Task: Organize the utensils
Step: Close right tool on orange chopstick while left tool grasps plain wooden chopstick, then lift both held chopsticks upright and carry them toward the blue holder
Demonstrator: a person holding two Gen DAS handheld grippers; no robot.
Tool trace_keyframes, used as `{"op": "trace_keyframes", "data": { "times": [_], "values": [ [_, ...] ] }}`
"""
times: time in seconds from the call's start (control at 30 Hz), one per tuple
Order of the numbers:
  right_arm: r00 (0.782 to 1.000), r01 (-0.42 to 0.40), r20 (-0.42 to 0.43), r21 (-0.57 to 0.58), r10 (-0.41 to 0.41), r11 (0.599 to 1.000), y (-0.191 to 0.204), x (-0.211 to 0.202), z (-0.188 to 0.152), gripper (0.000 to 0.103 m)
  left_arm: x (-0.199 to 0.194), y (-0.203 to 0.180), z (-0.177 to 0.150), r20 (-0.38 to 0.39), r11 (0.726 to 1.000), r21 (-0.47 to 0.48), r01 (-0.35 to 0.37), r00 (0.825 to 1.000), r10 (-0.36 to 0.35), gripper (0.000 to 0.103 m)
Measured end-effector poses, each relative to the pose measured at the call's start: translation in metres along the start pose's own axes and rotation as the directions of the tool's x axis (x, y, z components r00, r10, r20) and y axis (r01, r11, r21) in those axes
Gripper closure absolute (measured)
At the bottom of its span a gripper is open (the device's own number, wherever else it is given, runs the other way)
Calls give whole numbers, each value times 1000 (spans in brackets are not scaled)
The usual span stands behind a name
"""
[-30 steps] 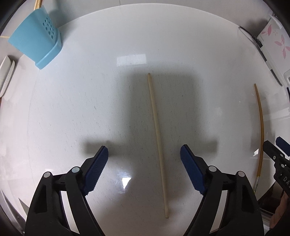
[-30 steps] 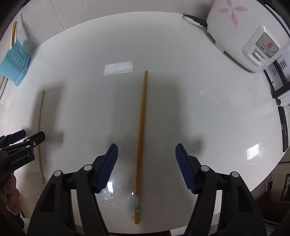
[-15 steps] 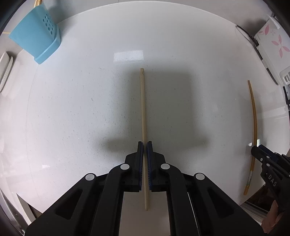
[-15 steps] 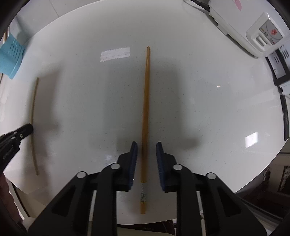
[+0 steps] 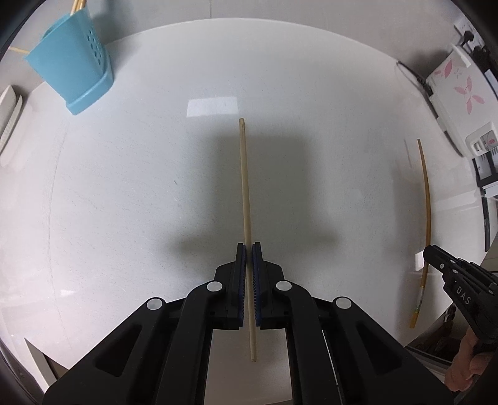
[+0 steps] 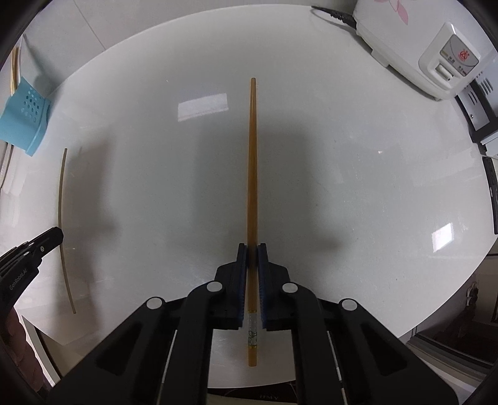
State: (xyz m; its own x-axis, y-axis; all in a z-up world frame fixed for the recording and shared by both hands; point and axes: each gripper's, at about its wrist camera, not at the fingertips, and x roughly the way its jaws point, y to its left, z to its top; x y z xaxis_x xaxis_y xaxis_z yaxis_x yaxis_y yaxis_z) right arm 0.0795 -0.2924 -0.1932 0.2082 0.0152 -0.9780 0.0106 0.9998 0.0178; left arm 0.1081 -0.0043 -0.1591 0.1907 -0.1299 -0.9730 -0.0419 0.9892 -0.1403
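Note:
My left gripper point(image 5: 248, 249) is shut on a pale wooden chopstick point(image 5: 244, 180), which points away over the white table point(image 5: 140, 202). My right gripper point(image 6: 252, 250) is shut on a darker orange-brown chopstick point(image 6: 252, 162) with a patterned band near its rear end. Each view shows the other pair at its edge: the orange chopstick point(image 5: 427, 199) in the right gripper point(image 5: 431, 250) at the right of the left wrist view, the pale chopstick point(image 6: 62, 199) in the left gripper point(image 6: 56, 233) at the left of the right wrist view. A blue perforated utensil holder point(image 5: 74, 68) with sticks in it stands at the far left.
A white rice cooker with pink flowers point(image 6: 414, 43) stands at the far right, its cord point(image 6: 333, 14) trailing on the table. Dark appliances point(image 6: 479, 106) sit beside it. A white object point(image 5: 9, 124) lies at the left edge. The table's rounded front edge is close below the grippers.
Both grippers went from wide open to shut, each on its own chopstick. The right one closed last. Both chopsticks now seem slightly raised off the table.

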Motion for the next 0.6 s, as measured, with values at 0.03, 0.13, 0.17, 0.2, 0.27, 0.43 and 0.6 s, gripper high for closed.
{"op": "trace_keyframes", "data": {
  "times": [0.03, 0.13, 0.17, 0.2, 0.27, 0.43, 0.6],
  "values": [
    [1000, -2, 9, -4, 2, 1000, 2, -2, 0, 97, -3, 3, 1, 11, 1000, 1, -2, 1000, 2, 100],
    [999, -6, 32, -13, 6, 1000, 9, -9, 1, 97, -8, 5, -1, 32, 1000, -8, -3, 999, 3, 100],
    [999, -9, 42, -18, 10, 1000, 12, -12, 2, 97, -11, 9, 1, 40, 1000, -11, -2, 999, 3, 100],
    [999, -12, 49, -21, 13, 1000, 12, -14, 4, 97, -8, 4, -2, 46, 1000, -13, -1, 999, 2, 100],
    [998, -19, 65, -29, 20, 999, 18, -18, 7, 97, -7, 13, 7, 57, 1000, -14, -2, 998, 3, 100],
    [993, -41, 107, -51, 46, 998, 30, -29, 18, 97, -26, 11, 4, 89, 1000, -29, -2, 996, 4, 100],
    [986, -62, 149, -80, 73, 995, 51, -45, 25, 97, -43, 21, 6, 133, 999, -39, -4, 991, 9, 100]
  ]
}}
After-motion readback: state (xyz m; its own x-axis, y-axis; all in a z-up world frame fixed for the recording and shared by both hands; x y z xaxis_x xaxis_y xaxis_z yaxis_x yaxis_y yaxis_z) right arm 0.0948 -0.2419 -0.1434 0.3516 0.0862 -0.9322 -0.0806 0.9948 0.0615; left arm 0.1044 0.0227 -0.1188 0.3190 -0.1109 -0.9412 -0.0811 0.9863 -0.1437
